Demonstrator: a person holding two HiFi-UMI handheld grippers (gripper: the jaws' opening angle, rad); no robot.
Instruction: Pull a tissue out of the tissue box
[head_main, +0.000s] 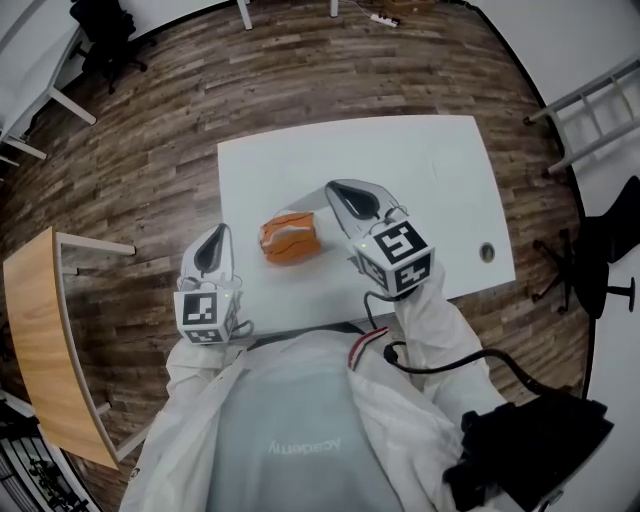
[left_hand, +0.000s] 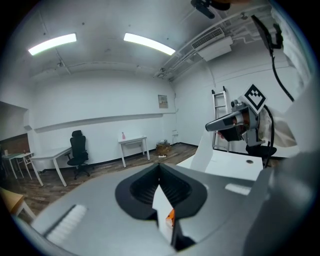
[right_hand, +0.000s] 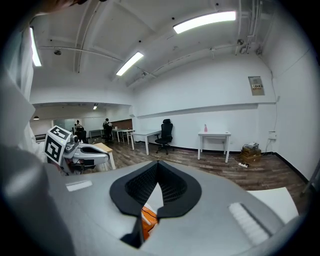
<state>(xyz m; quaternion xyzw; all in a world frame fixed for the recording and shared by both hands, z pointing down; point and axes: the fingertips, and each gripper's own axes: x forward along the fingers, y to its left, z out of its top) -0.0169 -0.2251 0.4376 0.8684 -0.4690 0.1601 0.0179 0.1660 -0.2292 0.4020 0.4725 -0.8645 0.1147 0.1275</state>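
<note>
An orange tissue box (head_main: 290, 238) lies on the white table (head_main: 430, 160) near its front edge, between my two grippers. No tissue shows above it. My left gripper (head_main: 220, 232) hovers at the table's front left corner, left of the box, jaws together and empty. On the other side, just above and right of the box, my right gripper (head_main: 333, 190) is shut too, with nothing held. A sliver of the orange box (left_hand: 171, 216) shows under the left gripper (left_hand: 160, 167). The same box (right_hand: 148, 220) peeks below the right gripper (right_hand: 158, 164).
A wooden side table (head_main: 35, 330) stands to the left, off the white table. A black office chair (head_main: 105, 30) is at the far left, a ladder (head_main: 590, 110) and another chair (head_main: 600, 260) at the right. The table has a cable hole (head_main: 487, 253).
</note>
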